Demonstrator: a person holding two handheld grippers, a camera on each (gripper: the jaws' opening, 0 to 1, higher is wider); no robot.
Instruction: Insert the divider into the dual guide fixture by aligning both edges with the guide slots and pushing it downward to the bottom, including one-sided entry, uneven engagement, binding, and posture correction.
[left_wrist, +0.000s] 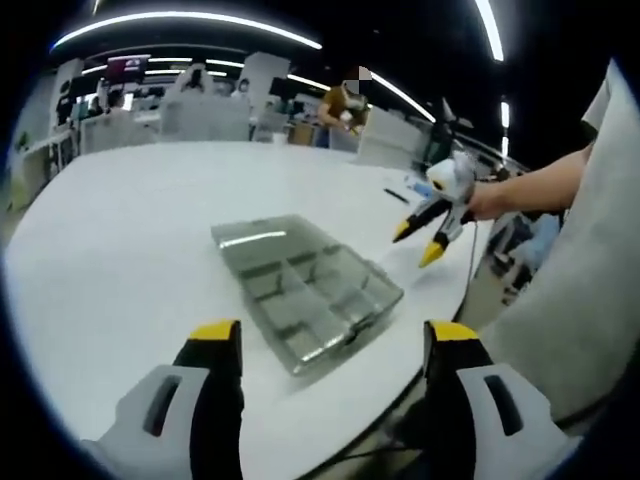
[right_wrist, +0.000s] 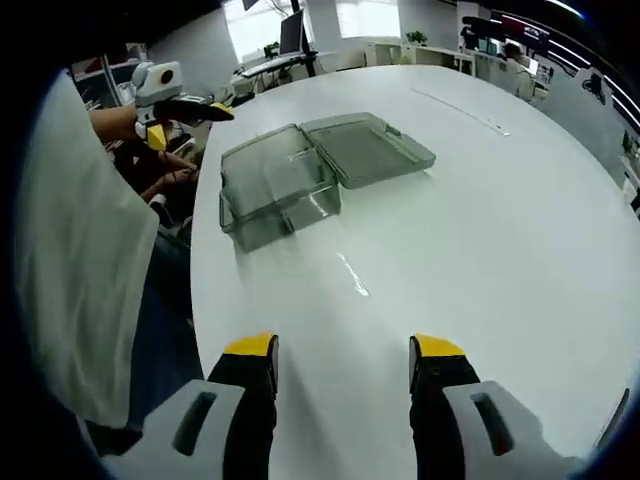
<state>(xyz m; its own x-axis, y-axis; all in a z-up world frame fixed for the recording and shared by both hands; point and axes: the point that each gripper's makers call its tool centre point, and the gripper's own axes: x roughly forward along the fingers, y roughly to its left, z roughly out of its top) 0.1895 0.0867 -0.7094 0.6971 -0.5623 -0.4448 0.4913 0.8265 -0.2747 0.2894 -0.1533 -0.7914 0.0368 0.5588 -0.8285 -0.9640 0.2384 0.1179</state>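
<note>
Both tongs, left (left_wrist: 330, 345) and right (right_wrist: 340, 360), hover apart and empty near the clear compartment box (left_wrist: 305, 290), open on the bench (left_wrist: 130, 230), seemingly ready to approach.

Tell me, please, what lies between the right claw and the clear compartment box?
Only bare white table lies between the right claw and the clear compartment box, seen in the right gripper view.

Desk (right_wrist: 480, 220), white, glossy, rounded edge: bears one clear plastic compartment box (right_wrist: 278, 185) near its edge, hinged lid (right_wrist: 368, 148) lying open flat on the surface beside it, and small dark items (left_wrist: 397, 195) farther along.
</note>
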